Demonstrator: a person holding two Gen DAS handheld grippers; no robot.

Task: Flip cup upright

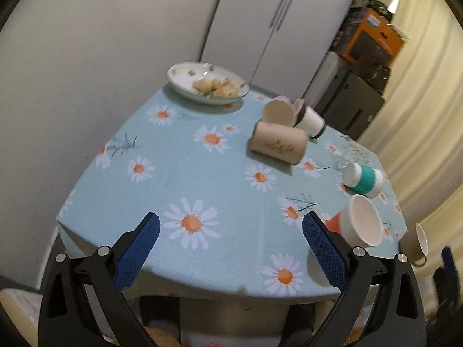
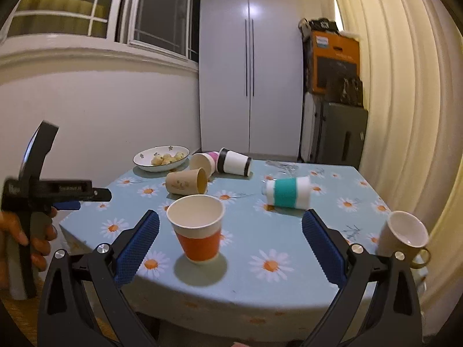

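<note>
Near table edge, orange cup (image 2: 197, 231) upright (mouth up), right tool (image 2: 230, 225) open

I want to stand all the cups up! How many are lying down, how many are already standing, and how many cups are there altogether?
Lying down: 4, the tan cup, pink cup, black-banded cup, teal cup
Standing: 2, the orange cup, beige mug
Total: 6

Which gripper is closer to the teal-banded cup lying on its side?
Probably the right. The right gripper faces the teal-banded cup just ahead and slightly right; the left gripper sits farther over, the cup well off to its right.
</note>
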